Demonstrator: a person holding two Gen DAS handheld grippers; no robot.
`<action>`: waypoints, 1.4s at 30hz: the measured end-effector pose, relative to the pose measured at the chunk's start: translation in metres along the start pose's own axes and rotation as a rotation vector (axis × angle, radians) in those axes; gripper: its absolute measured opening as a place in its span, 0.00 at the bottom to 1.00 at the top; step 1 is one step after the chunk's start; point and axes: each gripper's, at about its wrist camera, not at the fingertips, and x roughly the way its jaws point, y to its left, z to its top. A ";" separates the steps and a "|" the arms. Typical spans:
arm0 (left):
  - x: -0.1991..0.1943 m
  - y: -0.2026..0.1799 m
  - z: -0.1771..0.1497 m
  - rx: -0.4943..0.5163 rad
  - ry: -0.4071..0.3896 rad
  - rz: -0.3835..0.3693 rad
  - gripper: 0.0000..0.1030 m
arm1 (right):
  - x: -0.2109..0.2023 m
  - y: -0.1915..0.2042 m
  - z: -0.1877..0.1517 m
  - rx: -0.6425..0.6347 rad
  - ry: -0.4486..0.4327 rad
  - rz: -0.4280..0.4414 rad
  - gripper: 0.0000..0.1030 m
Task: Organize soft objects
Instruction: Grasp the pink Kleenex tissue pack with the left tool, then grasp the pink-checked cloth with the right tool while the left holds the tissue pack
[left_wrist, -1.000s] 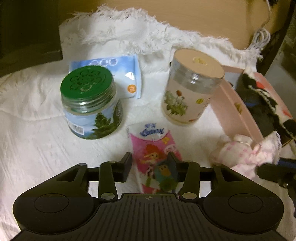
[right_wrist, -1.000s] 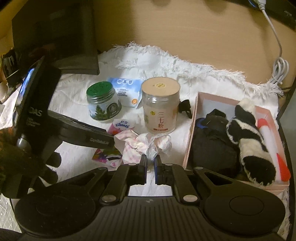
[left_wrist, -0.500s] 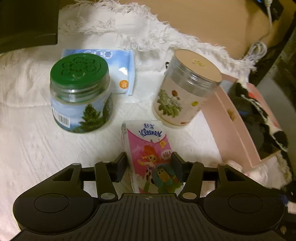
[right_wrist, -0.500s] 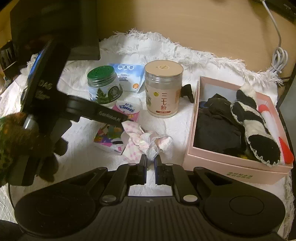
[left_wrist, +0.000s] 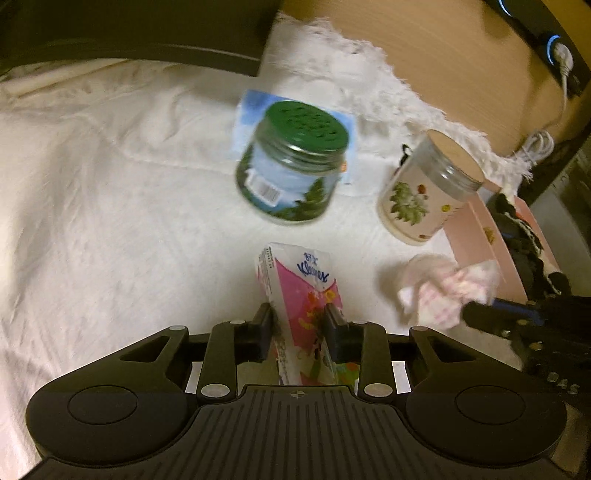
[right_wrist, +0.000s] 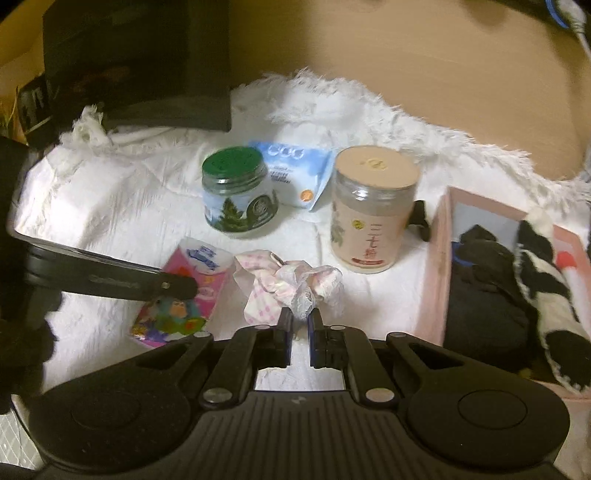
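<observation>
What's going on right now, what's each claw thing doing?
Left gripper just closed on Kleenex pack. Right gripper near shut at pink-checked cloth. Pink box beside it, path clear.

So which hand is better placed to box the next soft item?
Probably left. The left tool has just been closing its jaws on the tissue pack, which is pinched between them. The right tool, nearer the pink box, is nearly shut with the checked cloth only at its tips.

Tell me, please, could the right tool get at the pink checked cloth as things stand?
Probably yes: the right tool sits right at the pink checked cloth, nothing between them, its jaws nearly shut at the lacy edge.
</observation>
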 end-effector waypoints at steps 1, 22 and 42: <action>-0.001 0.002 -0.001 -0.003 -0.001 0.005 0.32 | 0.004 0.002 -0.001 -0.009 0.006 0.002 0.19; -0.008 0.001 -0.006 0.006 -0.001 0.016 0.35 | 0.067 -0.001 -0.008 0.035 0.077 -0.026 0.73; 0.005 -0.043 -0.017 0.204 0.004 -0.009 0.43 | 0.030 -0.002 -0.064 0.002 -0.010 -0.041 0.95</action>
